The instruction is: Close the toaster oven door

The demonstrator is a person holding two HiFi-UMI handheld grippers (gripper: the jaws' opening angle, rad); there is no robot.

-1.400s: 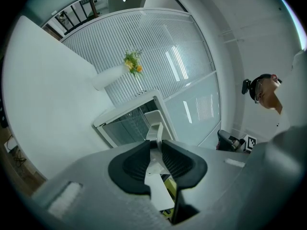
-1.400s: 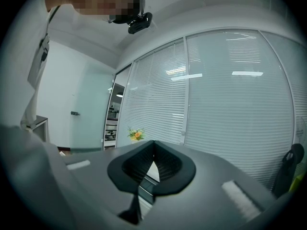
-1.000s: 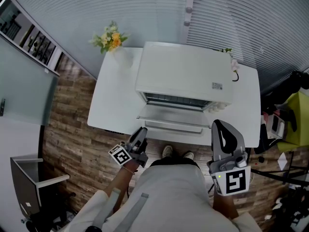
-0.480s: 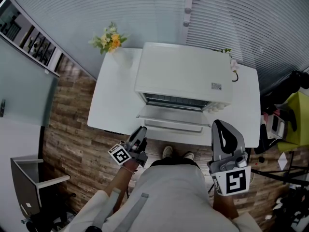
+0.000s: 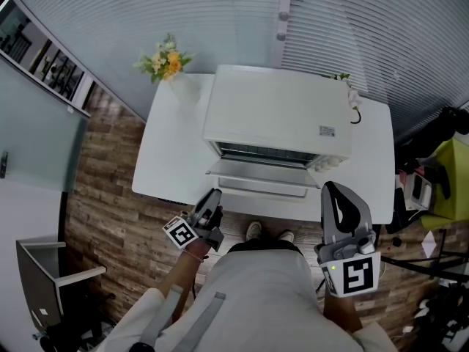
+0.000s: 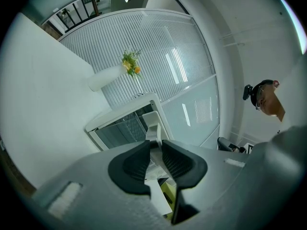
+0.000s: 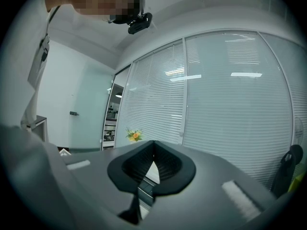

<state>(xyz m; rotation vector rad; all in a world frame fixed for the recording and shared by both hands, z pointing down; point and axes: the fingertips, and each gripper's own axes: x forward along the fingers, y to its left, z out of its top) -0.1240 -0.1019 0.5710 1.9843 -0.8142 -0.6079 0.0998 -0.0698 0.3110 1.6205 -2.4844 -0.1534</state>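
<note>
A white toaster oven (image 5: 275, 112) stands on a white table (image 5: 168, 160) with its door (image 5: 256, 174) folded down toward me. My left gripper (image 5: 214, 196) is rolled on its side at the door's front left corner. In the left gripper view the door (image 6: 152, 123) runs edge-on into the narrow gap of the left gripper (image 6: 156, 145), and the pads close on it. The oven's cavity (image 6: 120, 128) lies just beyond. My right gripper (image 5: 335, 191) stays off the table's front right edge, touching nothing. In its own view the right gripper (image 7: 153, 145) is shut and holds nothing.
A white vase of yellow flowers (image 5: 170, 64) stands at the table's back left corner. Glass walls with blinds (image 5: 352, 28) close off the back. A yellow-green chair (image 5: 451, 182) is at the right, and a grey chair (image 5: 44, 277) sits on the wooden floor at the lower left.
The door's front edge and my left gripper have shifted very slightly toward the oven. The right gripper has not moved.
</note>
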